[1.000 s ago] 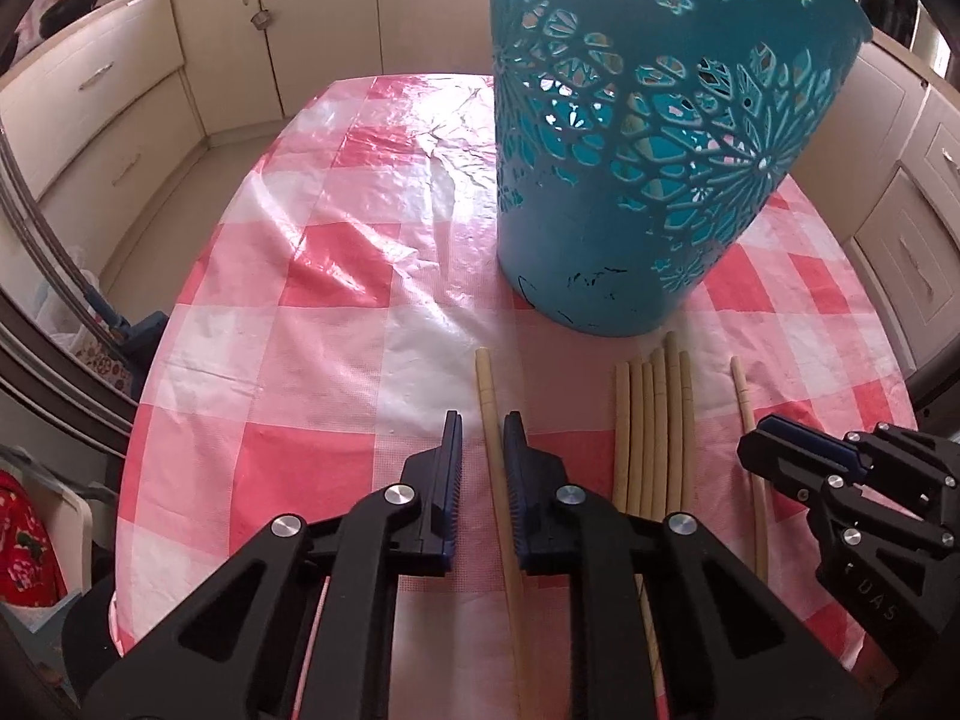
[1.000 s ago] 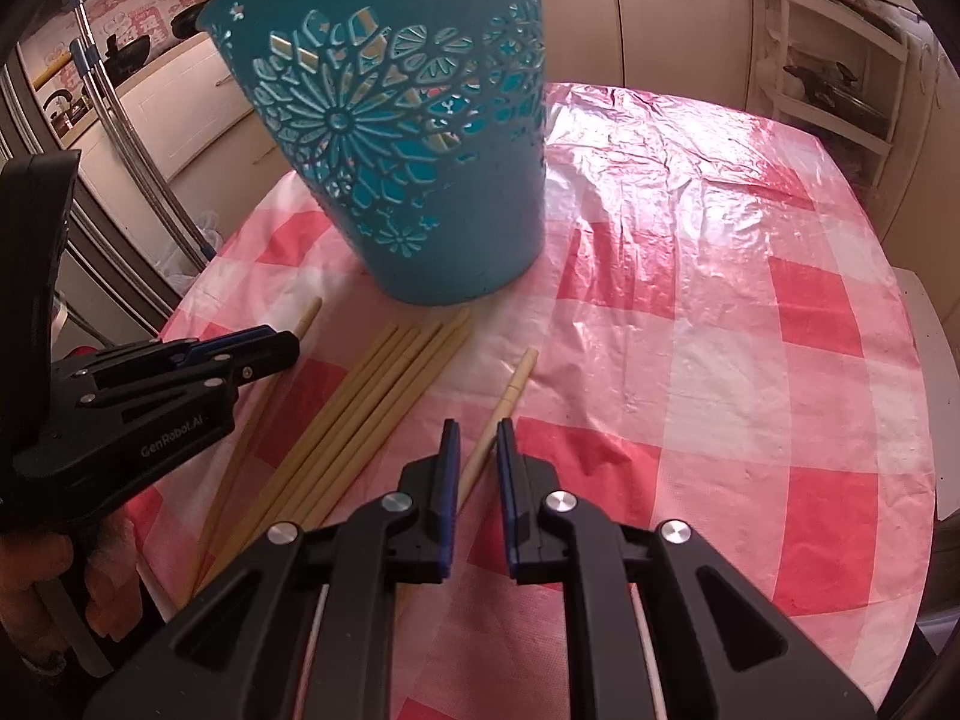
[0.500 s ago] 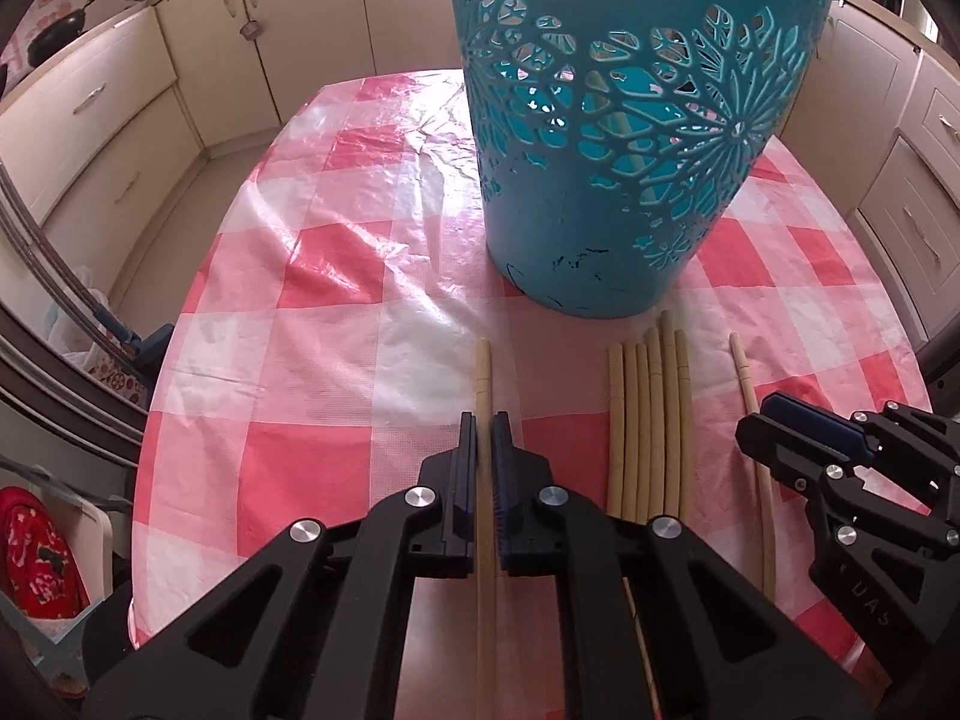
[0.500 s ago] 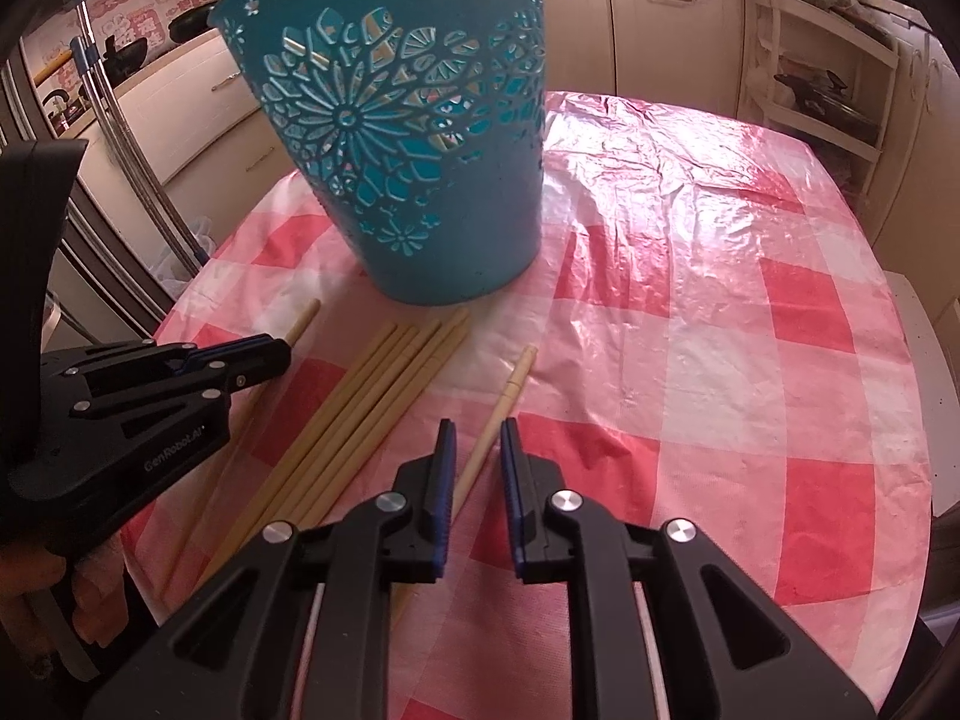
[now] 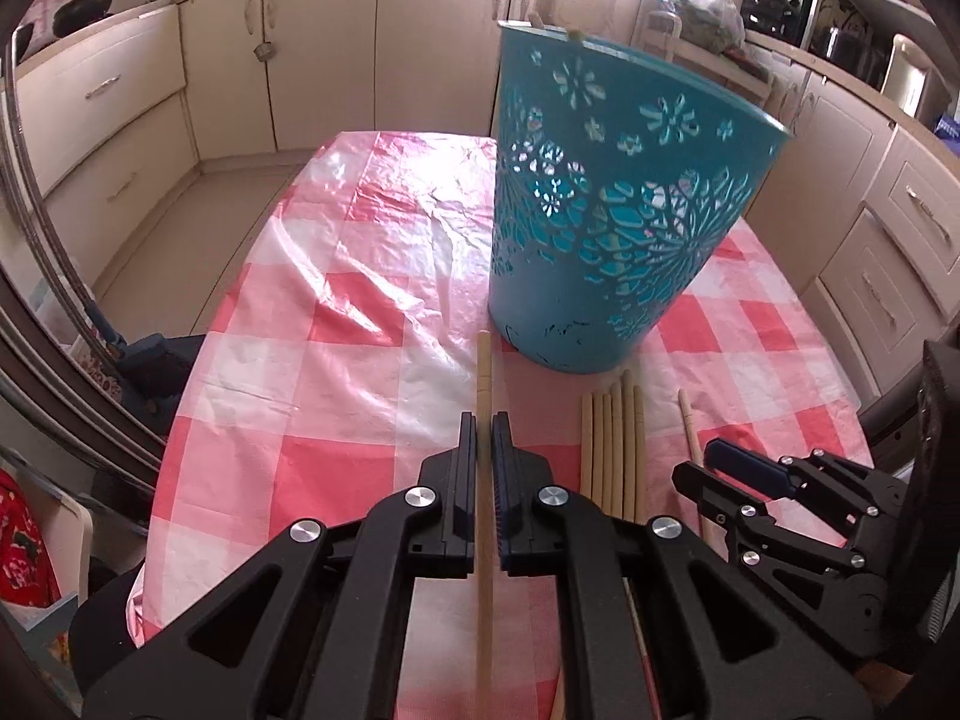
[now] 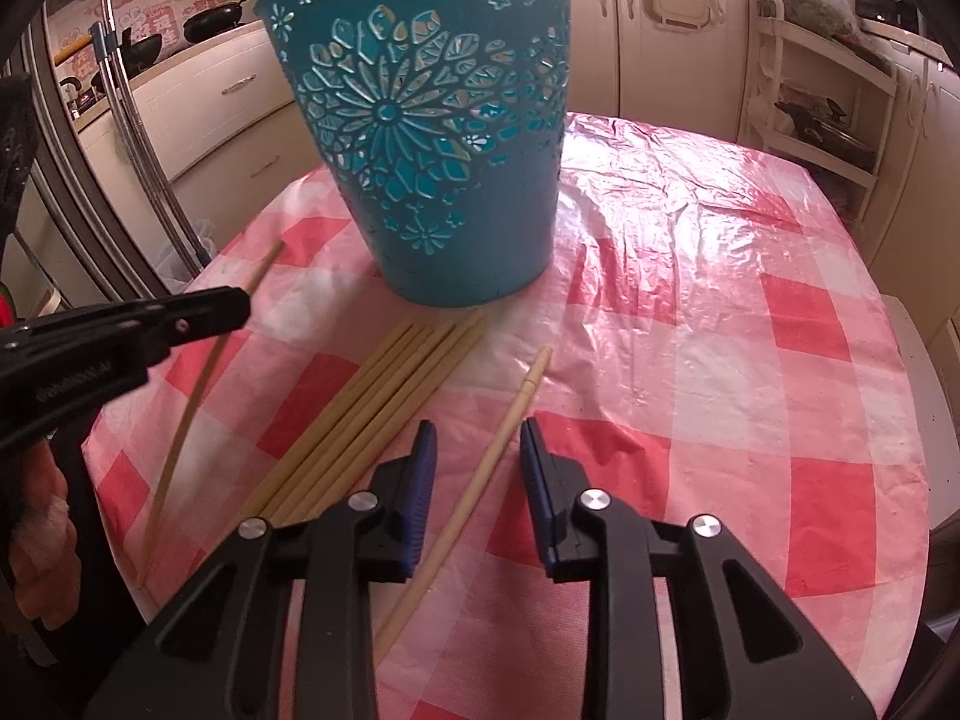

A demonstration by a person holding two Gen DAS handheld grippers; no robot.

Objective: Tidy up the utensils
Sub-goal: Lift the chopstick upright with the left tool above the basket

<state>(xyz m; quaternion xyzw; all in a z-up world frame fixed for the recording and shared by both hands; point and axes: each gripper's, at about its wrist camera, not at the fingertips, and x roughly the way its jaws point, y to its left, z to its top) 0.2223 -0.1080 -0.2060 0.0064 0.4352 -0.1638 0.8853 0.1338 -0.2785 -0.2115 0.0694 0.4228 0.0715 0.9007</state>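
table [image 5: 372, 312] covered by a glossy, wrinkled plastic cloth in red and white checks. a teal plastic bucket [image 5: 606, 228] with cut-out flower patterns stands upright toward the far middle of it; it tapers to a narrower base, and the tips of two sticks show above its far rim. cream kitchen cabinets [image 5: 318, 48] run round the room, dark pans [image 6: 210, 18] sit on the counter at left.

a bundle of chopsticks [image 5: 612, 450], pale wood, round and slender, lies side by side flat on the cloth just in front of the bucket base, far ends almost at it. one single chopstick [image 6: 480, 480] lies apart on the right side of the bundle, angled toward the bucket.

left gripper [image 5: 483, 450]: black frame, ribbed dark pads, jaws clamped together on a lone chopstick [image 5: 483, 384]. the stick runs straight through the pads, its far end pointing just left of the bucket base; from the right wrist view it slopes up off the cloth. the bucket wall stands directly beyond its tip. gripper pitched steeply down. part of a hand [image 6: 42, 540] shows below it at the left edge of the right wrist view.

right gripper [image 6: 474, 444]: jaws have just been opening, now apart, blue pads either side of the single chopstick without touching it; the stick lies on the cloth between them. also pitched down toward the table.
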